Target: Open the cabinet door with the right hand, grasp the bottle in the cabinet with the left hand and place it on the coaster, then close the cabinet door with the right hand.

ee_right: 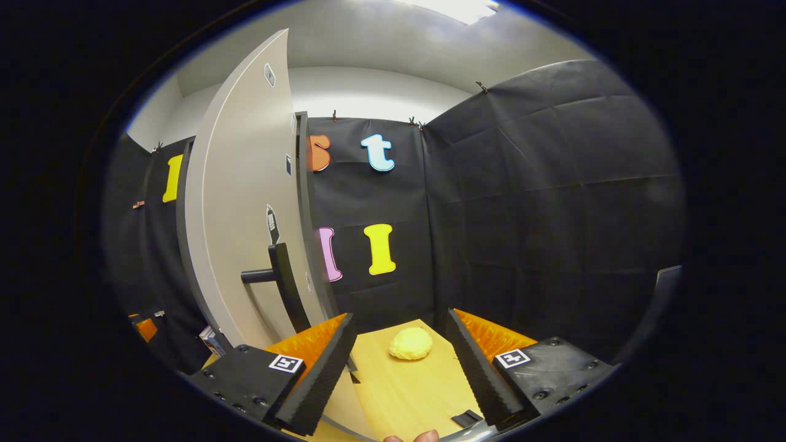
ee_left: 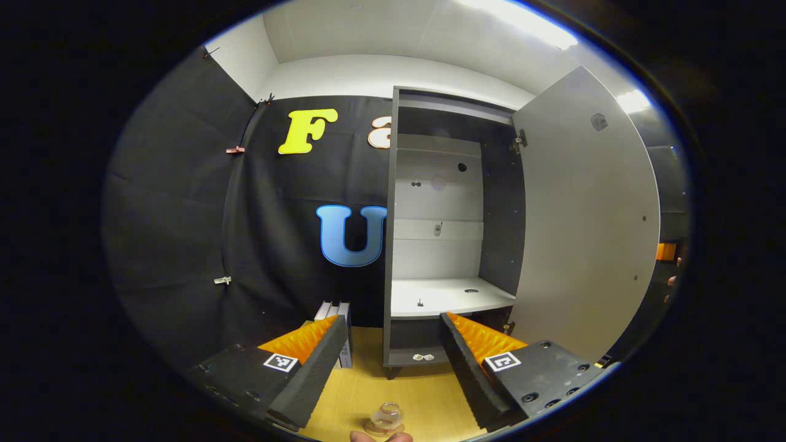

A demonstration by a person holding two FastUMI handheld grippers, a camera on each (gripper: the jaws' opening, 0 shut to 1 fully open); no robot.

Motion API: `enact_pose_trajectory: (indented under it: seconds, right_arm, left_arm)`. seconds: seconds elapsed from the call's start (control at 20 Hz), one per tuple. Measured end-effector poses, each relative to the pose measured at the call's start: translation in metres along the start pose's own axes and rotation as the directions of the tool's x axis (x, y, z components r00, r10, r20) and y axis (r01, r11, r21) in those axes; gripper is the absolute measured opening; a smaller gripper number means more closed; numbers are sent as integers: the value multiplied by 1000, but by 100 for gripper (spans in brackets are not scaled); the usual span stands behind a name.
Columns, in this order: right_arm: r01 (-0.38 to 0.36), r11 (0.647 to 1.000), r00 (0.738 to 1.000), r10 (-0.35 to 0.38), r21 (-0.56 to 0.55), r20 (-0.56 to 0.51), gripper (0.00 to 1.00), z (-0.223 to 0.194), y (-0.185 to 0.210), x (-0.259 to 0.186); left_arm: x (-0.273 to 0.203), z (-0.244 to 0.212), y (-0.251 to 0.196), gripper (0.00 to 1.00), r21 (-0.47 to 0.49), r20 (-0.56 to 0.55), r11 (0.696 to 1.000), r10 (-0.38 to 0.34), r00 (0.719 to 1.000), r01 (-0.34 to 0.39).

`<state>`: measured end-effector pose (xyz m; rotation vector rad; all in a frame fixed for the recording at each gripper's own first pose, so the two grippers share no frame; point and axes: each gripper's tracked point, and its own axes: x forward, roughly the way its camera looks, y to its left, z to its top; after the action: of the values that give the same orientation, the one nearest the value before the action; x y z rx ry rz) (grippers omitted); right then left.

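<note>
- Left gripper [ee_left: 390, 344]: jaws spread wide, nothing between them, pointed at the cabinet [ee_left: 451, 227] from in front.
- Cabinet door [ee_left: 583, 227] swung fully open to the right in the left gripper view; pale inner face toward the camera.
- Cabinet interior: one white shelf [ee_left: 451, 296] at mid-height, bare apart from small fittings; dark side walls, pale back panel.
- Bottle [ee_left: 388, 416]: small, clear, standing upright on the round coaster [ee_left: 379, 429] on the wooden table [ee_left: 424, 399], at the bottom edge of the left gripper view, below and between the fingers, not touched by them. A fingertip [ee_left: 381, 436] shows just beneath it.
- Two pale books [ee_left: 339, 331] stand upright against the cabinet's left side, behind the left-hand finger.
- Right gripper [ee_right: 399, 362]: jaws apart, gripping nothing, just right of the door's outer face.
- Door handle [ee_right: 279, 279]: dark bar on a stub, up and left of the right gripper's fingers, clear of them.
- Yellow lumpy object [ee_right: 411, 343] lies on the table ahead, between the right gripper's fingers but farther off.
</note>
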<state>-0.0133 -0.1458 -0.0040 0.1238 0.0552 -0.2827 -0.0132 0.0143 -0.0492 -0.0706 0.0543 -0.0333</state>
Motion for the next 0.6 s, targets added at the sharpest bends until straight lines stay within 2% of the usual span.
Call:
enact_pose_trajectory:
  seconds: [0.15,0.2,0.3,0.6]
  right_arm:
    - [-50,999,999,50,19,-10,98,-6,22,-10]
    - [-71,997,997,72,24,-15,98,-9,33,-12]
    - [-118,992,992,119,35,-27,98,-14,54,-17]
    - [-279,957,956,284,73,-70,98,-32,135,-19]
  left_arm:
    - [1,2,3,92,-4,8,1000,2,1000,-2]
    - [1,3,3,95,-4,9,1000,1,1000,-1]
    - [2,3,5,93,-3,12,1000,3,1000,-3]
    - [-3,3,9,93,9,11,1000,3,1000,-3]
